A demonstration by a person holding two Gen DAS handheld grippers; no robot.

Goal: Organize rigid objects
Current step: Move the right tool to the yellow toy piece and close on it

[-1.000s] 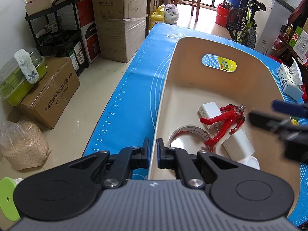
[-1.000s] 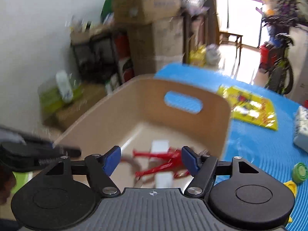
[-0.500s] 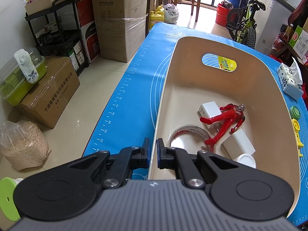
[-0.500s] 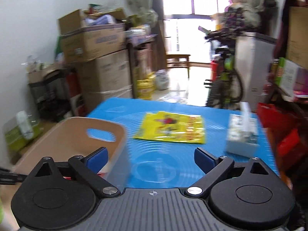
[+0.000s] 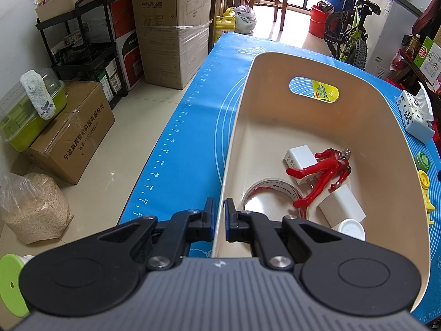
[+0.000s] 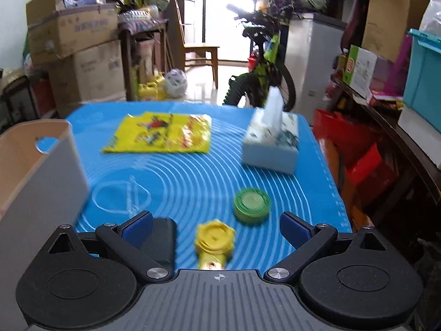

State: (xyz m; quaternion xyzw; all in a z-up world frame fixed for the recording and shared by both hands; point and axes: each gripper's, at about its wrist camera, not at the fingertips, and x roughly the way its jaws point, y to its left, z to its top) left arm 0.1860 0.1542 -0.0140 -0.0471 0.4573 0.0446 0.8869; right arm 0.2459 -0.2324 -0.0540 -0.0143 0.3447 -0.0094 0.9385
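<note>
Left gripper [image 5: 219, 215] straddles the near wall of the bin [image 5: 386, 127], one finger outside, one inside. Ahead of it in the bin: tape roll [image 5: 275, 193] nearest, figure [image 5: 322, 173] lying partly over the roll and an adapter [image 5: 300, 157], a block [image 5: 341, 205] and cap [image 5: 350, 227] to the right. Between the right gripper's [image 6: 216, 226] spread fingers lies a toy [image 6: 215, 238]; disc [image 6: 251, 201] just beyond, tissue box [image 6: 271, 143] farther right, packet [image 6: 160, 133] far left, bin at left edge.
</note>
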